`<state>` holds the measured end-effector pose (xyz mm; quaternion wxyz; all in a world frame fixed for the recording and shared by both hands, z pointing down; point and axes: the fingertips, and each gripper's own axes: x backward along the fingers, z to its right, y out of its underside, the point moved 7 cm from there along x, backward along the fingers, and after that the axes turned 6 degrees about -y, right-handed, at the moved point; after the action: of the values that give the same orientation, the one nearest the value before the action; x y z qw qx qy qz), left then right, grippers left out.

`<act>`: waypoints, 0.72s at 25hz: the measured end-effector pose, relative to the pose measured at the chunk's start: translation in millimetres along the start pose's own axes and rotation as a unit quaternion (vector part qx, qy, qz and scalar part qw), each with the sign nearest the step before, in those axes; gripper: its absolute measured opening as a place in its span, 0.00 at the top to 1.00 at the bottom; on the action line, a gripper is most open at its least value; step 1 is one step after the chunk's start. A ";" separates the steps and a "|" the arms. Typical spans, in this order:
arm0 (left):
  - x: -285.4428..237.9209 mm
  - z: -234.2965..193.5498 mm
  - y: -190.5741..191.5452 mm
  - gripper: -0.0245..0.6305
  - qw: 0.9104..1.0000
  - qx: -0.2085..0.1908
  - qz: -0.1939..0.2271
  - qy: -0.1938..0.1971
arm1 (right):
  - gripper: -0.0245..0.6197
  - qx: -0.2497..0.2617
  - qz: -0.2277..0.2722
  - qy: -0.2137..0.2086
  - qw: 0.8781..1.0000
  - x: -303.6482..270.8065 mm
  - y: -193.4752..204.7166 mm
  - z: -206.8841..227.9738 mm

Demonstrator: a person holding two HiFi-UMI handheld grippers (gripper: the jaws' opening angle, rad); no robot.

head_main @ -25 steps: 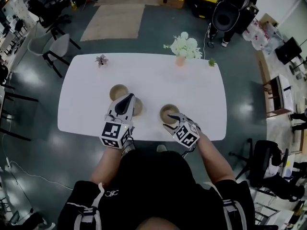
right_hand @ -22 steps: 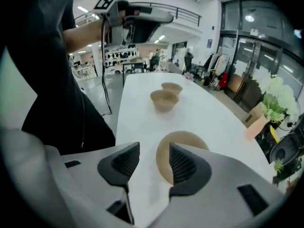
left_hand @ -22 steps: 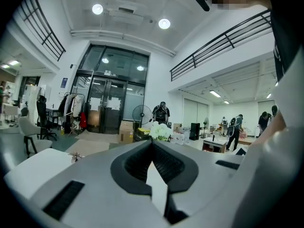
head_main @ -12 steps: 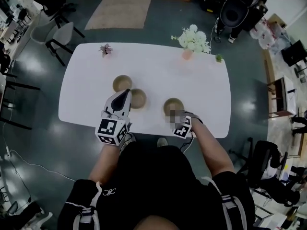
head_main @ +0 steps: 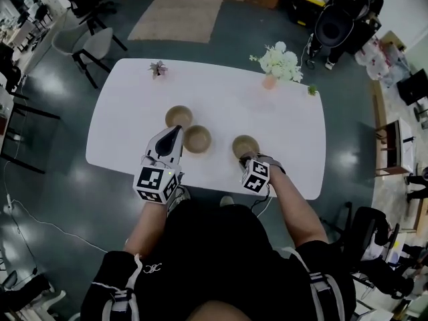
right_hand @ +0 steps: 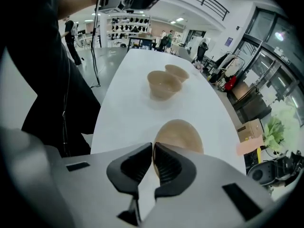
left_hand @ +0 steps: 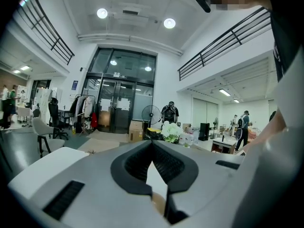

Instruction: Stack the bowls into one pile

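Note:
Three tan bowls stand on the white table (head_main: 134, 112). Two sit close together, the far one (head_main: 178, 117) (right_hand: 177, 71) and the middle one (head_main: 197, 139) (right_hand: 164, 83). The third bowl (head_main: 245, 146) (right_hand: 179, 134) stands apart at the right. My right gripper (head_main: 247, 158) (right_hand: 153, 145) points steeply down at that bowl's near side. Its jaws are closing, with the near rim pinched between the pads. My left gripper (head_main: 176, 131) (left_hand: 152, 141) lies nearly level just left of the middle bowl, tips together and empty. A sliver of a bowl (left_hand: 159, 204) shows under its jaws.
At the table's far edge stand white flowers (head_main: 281, 60) in a pink vase (head_main: 269, 81), a small potted plant (head_main: 158, 68) and a tiny green plant (head_main: 311, 89). Chairs (head_main: 93, 45) stand on the floor at the far left. The table's near edge runs just behind both grippers.
My right gripper has dropped onto the right bowl's near rim and its jaws have closed from wide open. My left gripper has drawn back off the middle bowl.

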<state>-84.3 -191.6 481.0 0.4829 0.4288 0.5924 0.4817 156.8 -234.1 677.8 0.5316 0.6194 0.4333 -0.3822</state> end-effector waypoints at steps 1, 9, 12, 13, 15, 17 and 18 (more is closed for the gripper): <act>2.1 -2.1 -0.2 0.94 1.000 0.001 0.001 -0.003 | 0.90 0.003 0.003 0.003 1.000 0.7 -4.3 1.3; 27.3 -24.7 3.4 0.94 0.999 0.010 0.015 -0.043 | 0.91 0.055 0.043 0.044 0.997 11.5 -54.0 15.0; 38.5 -36.9 6.1 0.94 0.998 0.015 0.019 -0.064 | 0.91 0.082 0.061 0.058 0.993 14.9 -82.4 19.9; 42.6 -40.6 7.7 0.94 0.997 0.017 0.019 -0.071 | 0.91 0.091 0.068 0.061 0.992 15.4 -91.7 20.1; 51.0 -48.5 11.4 0.94 0.996 0.020 0.019 -0.084 | 0.91 0.108 0.081 0.063 0.989 14.4 -109.7 19.1; 59.0 -55.7 14.5 0.94 0.995 0.024 0.020 -0.097 | 0.91 0.121 0.090 0.061 0.987 11.3 -125.2 17.4; 63.3 -59.0 15.7 0.94 0.994 0.026 0.021 -0.103 | 0.91 0.129 0.092 0.059 0.986 9.1 -132.0 15.9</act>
<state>-152.3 -136.7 490.4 0.5199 0.5010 0.5426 0.4294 35.1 -240.8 623.8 0.4537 0.7412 0.3528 -0.3468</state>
